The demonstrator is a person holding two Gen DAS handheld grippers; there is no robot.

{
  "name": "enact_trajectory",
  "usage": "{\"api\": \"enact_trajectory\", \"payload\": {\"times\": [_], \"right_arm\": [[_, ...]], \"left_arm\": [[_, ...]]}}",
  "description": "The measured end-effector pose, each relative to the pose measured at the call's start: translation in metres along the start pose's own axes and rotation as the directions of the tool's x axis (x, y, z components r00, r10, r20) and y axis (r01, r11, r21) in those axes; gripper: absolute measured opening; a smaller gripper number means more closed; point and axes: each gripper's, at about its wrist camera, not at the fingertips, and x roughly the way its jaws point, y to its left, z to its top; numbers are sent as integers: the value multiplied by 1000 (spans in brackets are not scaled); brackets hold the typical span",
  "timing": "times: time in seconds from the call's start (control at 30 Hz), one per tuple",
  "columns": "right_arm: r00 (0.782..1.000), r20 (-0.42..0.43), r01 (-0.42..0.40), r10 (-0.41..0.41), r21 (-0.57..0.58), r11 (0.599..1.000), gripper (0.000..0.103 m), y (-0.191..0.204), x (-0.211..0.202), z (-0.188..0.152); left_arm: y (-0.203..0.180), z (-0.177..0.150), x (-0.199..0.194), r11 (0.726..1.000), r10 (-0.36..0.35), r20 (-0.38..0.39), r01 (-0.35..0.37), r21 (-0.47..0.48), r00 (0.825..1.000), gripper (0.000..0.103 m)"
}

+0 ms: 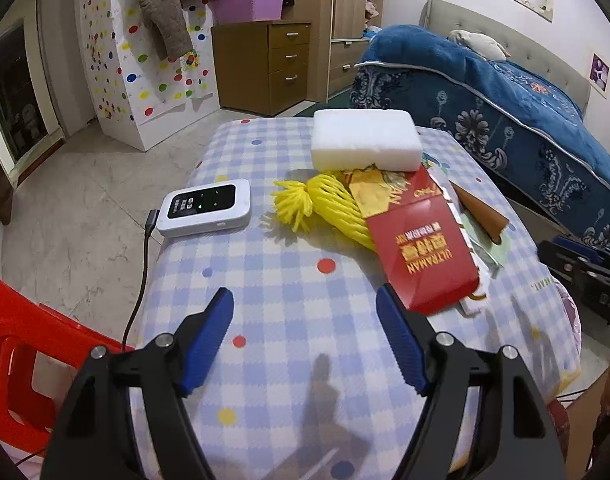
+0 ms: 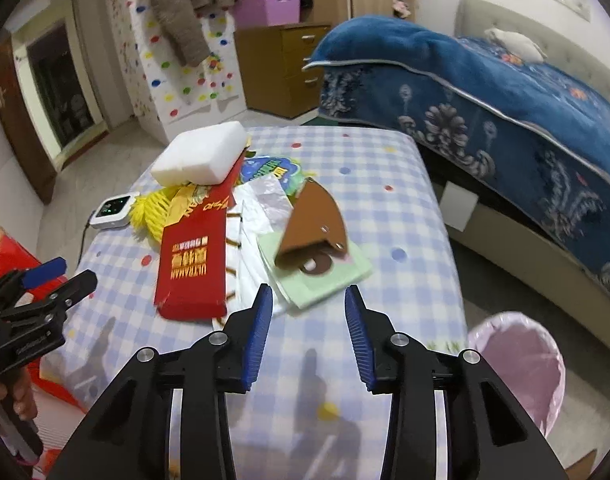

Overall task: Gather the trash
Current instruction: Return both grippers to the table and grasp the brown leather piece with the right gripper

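Observation:
Trash lies in a heap on the checked tablecloth [image 1: 289, 280]: a white foam block [image 1: 365, 140], a yellow foam net [image 1: 325, 204], a red ULTRAMAN packet [image 1: 421, 248], and a brown cardboard piece [image 2: 313, 224] on a pale green sheet [image 2: 325, 276] with white plastic wrap [image 2: 261, 200]. My left gripper [image 1: 305, 300] is open and empty, just short of the red packet. My right gripper [image 2: 308, 296] is open and empty, just short of the green sheet. A bin lined with a pink bag [image 2: 517, 364] stands on the floor right of the table.
A white device [image 1: 207, 208] with a cable lies on the table's left side. A red plastic chair [image 1: 17, 344] stands at the left. A bed with a blue blanket [image 2: 485, 100] is to the right. Brown drawers [image 1: 265, 64] stand behind.

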Motion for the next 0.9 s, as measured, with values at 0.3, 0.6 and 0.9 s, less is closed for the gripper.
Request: {"api": "enact_trajectory", "payload": {"times": [0.3, 0.6, 0.9], "right_arm": [[997, -51, 60, -63, -58, 996, 39, 16, 61, 38], [986, -132, 97, -104, -57, 994, 38, 11, 93, 49], [998, -61, -14, 20, 94, 995, 31, -18, 38, 37]], "left_arm": [[2, 8, 15, 1000, -12, -10, 11, -11, 1000, 72], [-2, 5, 19, 1000, -31, -26, 31, -6, 999, 72], [-6, -6, 1, 999, -42, -24, 42, 0, 999, 72]]}}
